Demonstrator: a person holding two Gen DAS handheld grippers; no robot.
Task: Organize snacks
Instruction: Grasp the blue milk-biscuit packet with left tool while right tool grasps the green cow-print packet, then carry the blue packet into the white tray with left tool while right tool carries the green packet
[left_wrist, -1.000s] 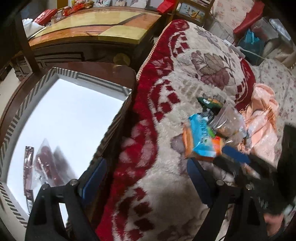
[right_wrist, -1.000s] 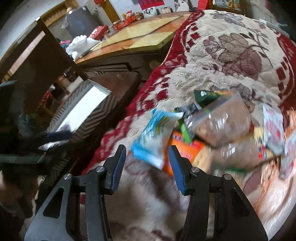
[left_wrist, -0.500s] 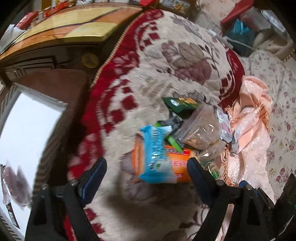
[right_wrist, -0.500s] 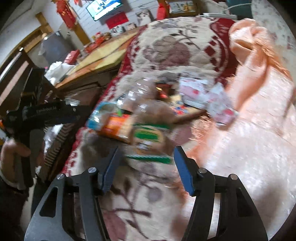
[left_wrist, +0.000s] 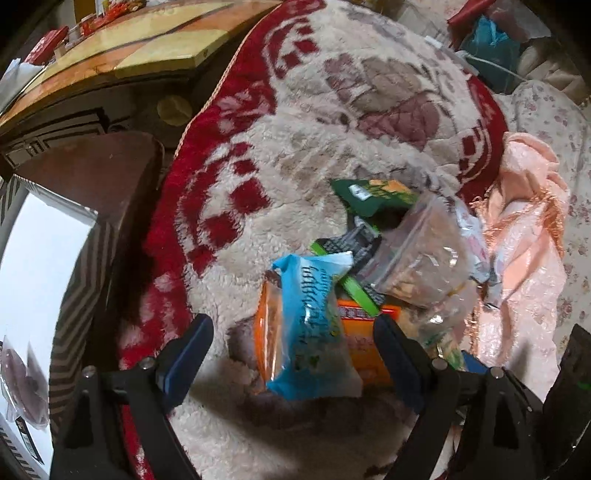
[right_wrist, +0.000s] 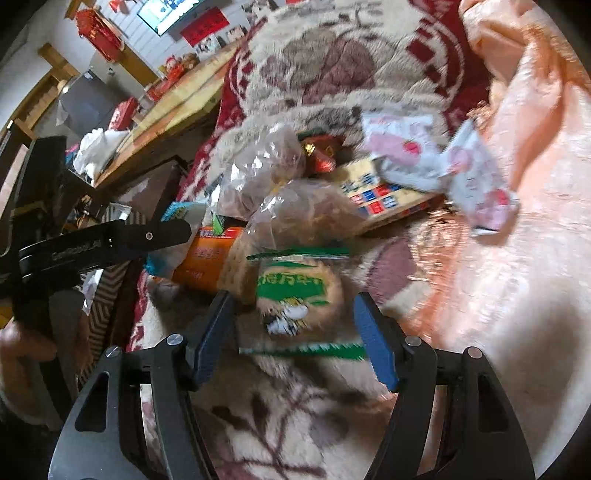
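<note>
Both my tongs hang over the snack heap on the blanket (left_wrist: 295, 147). My left gripper (left_wrist: 291, 349) stands spread wide, straddling the blue packet (left_wrist: 314, 332) without pressing it; that packet lies atop the orange packet (left_wrist: 364, 347), at the near edge of the heap. My right gripper (right_wrist: 291, 332) has its jaws opening, and the green-printed clear bag (right_wrist: 295, 295) sits between them, untouched by the pads as far as I can tell through the blur.

I judge this the reaching step, a pick from the heap with nothing lifted yet. Next each pair must sink a little, centre on its packet and close gently; the film looks slick and crinkly, so a bite across the middle seems safer than one at a corner.

Beyond the blue packet lie a clear tub (left_wrist: 421, 266) of brownish snacks and a dark green pouch (left_wrist: 373, 195). In the right view, past the green-printed bag, I see a flat box (right_wrist: 380, 195) and white-and-pink wrappers (right_wrist: 476, 181). Left of the heap, off the blanket's edge, stands the white box (left_wrist: 74, 266) with zigzag sides, a dark reddish packet (left_wrist: 22, 384) already inside, probably the goal.
</note>
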